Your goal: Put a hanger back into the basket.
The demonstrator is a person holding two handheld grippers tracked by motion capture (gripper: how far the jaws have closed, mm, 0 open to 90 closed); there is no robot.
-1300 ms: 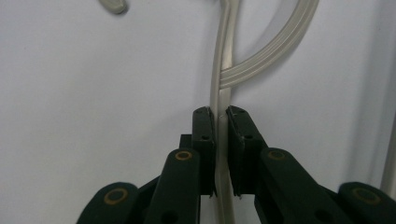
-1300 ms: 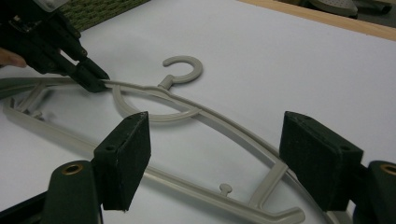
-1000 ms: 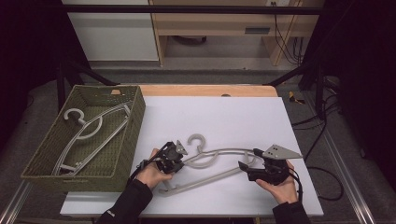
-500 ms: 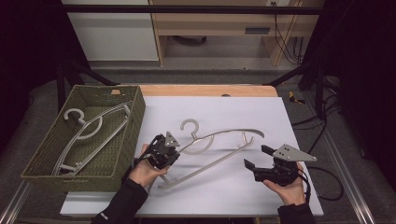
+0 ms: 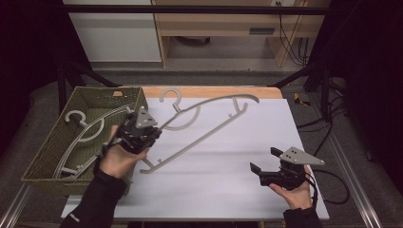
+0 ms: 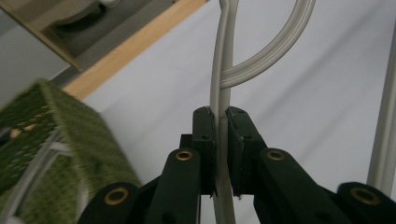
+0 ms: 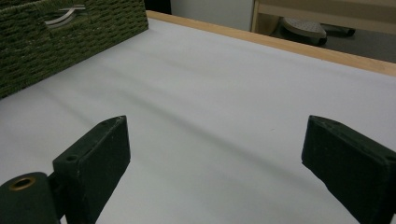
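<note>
Far left: woven green basket (image 5: 107,90), coarse rope-like weave, rectangular with sloping walls, already holding one pale grey hanger (image 5: 88,126) laid flat inside.

Just right of the basket: left gripper (image 5: 149,133) clenched on the second hanger (image 5: 209,130), pads pinching the thin flat strip near one shoulder end, as seen close up in the left gripper view (image 6: 223,70). Held in the air above the worktop (image 5: 228,180), tilted, hook toward the far edge, long bar slanting up to the right.

To do the step well, judging from the pose:
- Keep the pinch firm; smooth hard plastic on a narrow strip, likely to pivot or slip under the weight of the long free end.
- Swing leftward with the low end raised above the basket rim, so as not to snag the weave.
- Turn to lie along the basket's length, hook the same way as the one inside, then lower flat before letting go.

Shapes: slim ribbed arms, curved shoulders, small notch pegs, open round hook.

Far right: right gripper (image 5: 263,159) released, resting low over the matte white worktop, jaws just spread wider, nothing between them.
</note>
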